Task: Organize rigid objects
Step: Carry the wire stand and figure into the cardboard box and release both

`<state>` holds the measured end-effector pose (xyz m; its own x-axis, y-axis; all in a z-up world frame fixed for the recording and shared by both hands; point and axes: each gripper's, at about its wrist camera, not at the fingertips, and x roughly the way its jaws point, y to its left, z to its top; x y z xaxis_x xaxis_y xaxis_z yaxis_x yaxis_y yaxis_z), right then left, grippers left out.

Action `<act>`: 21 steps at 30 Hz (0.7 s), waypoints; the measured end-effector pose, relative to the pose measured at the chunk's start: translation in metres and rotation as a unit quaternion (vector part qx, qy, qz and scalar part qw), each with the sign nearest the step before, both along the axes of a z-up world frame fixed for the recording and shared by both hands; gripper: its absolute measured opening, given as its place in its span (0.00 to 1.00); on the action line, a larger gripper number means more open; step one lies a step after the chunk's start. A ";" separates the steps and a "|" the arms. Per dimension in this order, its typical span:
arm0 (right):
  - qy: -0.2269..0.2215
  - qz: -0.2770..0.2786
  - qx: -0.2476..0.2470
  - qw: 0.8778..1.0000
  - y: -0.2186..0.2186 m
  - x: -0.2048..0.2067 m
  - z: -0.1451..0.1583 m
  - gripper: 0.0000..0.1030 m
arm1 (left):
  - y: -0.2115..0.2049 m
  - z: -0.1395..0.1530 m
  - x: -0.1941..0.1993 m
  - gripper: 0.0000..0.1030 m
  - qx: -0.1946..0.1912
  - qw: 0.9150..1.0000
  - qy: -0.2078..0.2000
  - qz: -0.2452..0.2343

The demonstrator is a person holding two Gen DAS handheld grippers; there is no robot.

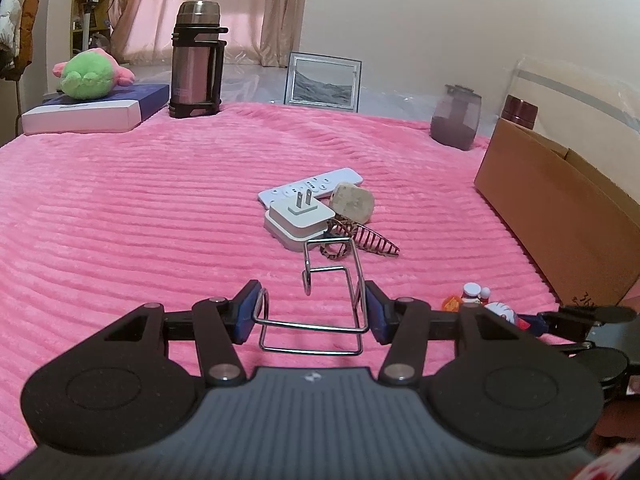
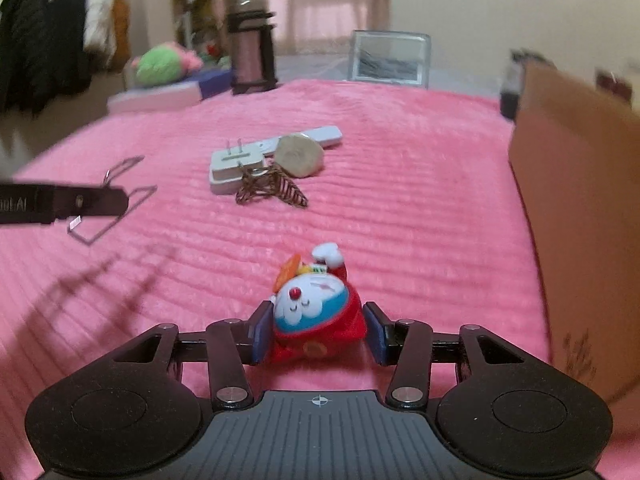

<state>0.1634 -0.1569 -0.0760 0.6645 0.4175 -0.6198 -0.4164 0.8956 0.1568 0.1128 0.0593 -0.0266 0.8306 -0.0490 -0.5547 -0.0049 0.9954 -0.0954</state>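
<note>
My left gripper (image 1: pixel 311 304) is shut on a bent chrome wire holder (image 1: pixel 312 324), whose loops rest against both blue pads just above the pink blanket (image 1: pixel 140 208). My right gripper (image 2: pixel 318 320) is shut on a small blue-and-white cat figure in red clothes (image 2: pixel 310 308) that lies low on the blanket; both pads touch its sides. In the left wrist view the same figure (image 1: pixel 498 310) shows at the right edge. Ahead lies a pile: a white remote (image 1: pixel 316 184), a white plug adapter (image 1: pixel 298 220), a pale speckled lump (image 1: pixel 354 200) and a brown claw clip (image 1: pixel 372 242).
An open cardboard box (image 1: pixel 560 216) stands along the right side. At the far edge are a steel thermos (image 1: pixel 196 60), a green plush (image 1: pixel 88 76) on a flat blue-and-white box (image 1: pixel 92 114), a framed picture (image 1: pixel 324 82) and a purple jar (image 1: pixel 456 122).
</note>
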 end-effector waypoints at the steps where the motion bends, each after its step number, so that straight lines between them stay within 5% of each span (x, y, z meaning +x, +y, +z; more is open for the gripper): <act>1: 0.005 -0.006 0.016 1.000 -0.004 0.000 -0.001 0.43 | 0.000 0.000 0.000 0.48 0.001 1.000 0.000 0.000; 6: 0.007 -0.014 0.055 0.998 -0.013 -0.002 0.007 0.43 | -0.003 0.000 -0.001 0.48 0.003 1.000 0.002 -0.001; 21: -0.020 -0.007 0.032 0.999 -0.019 -0.021 0.039 0.40 | -0.020 0.017 -0.004 0.48 0.019 0.999 -0.006 -0.030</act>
<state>0.1420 -0.1756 -0.0372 0.6947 0.4454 -0.5648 -0.4108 0.8902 0.1967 0.1083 0.0394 -0.0096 0.8337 -0.0778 -0.5467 0.0559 0.9968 -0.0565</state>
